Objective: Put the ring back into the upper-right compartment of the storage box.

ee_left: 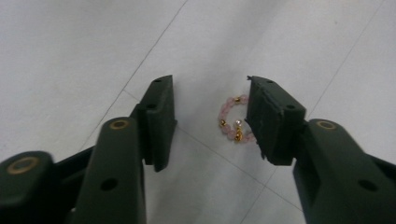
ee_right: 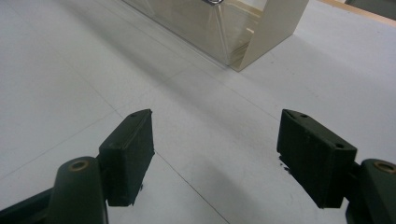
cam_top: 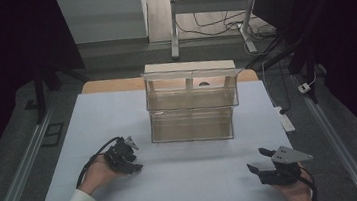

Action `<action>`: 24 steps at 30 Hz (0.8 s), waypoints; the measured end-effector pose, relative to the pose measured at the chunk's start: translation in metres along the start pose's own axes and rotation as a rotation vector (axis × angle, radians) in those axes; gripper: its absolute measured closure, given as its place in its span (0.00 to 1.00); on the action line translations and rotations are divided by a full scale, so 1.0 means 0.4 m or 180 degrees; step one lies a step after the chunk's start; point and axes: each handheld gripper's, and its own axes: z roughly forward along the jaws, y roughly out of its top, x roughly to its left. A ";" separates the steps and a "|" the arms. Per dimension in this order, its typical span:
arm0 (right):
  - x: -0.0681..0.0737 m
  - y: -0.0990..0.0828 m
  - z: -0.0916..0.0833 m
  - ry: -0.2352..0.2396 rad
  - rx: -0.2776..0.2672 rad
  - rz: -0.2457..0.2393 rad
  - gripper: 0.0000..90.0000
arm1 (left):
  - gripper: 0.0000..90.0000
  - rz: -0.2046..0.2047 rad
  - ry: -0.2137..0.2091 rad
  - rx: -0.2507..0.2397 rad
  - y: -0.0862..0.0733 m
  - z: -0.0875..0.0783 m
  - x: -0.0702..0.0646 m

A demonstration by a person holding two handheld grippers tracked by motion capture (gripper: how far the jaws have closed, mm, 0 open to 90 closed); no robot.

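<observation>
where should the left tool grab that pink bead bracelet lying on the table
Take the bead bracelet across its small ring from straight above, one jaw on each outer side. It lies flat on the white table, nearer one jaw of the left tool, so centring first looks wise.

Left tongs (ee_left: 210, 121) angled down near the surface, jaws half apart and clamping nothing; right tongs (cam_top: 257, 162) held low in the right hand (cam_top: 296, 191), jaws spread wide
</observation>
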 end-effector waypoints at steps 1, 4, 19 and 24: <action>0.000 0.000 0.000 0.0001 0.0000 -0.0001 0.30 | 0.60 0.0009 0.0024 -0.0007 -0.001 0.001 -0.002; 0.000 0.000 0.000 0.0001 0.0000 -0.0001 0.30 | 0.65 0.0024 0.0042 -0.0012 -0.003 -0.001 -0.003; 0.001 0.000 -0.001 -0.0013 -0.0001 -0.0001 0.30 | 0.95 0.0164 0.0025 -0.0099 -0.013 0.000 -0.018; -0.001 0.001 -0.003 -0.0016 -0.0011 -0.0014 0.30 | 0.95 0.0163 0.0004 -0.0146 -0.015 -0.006 -0.018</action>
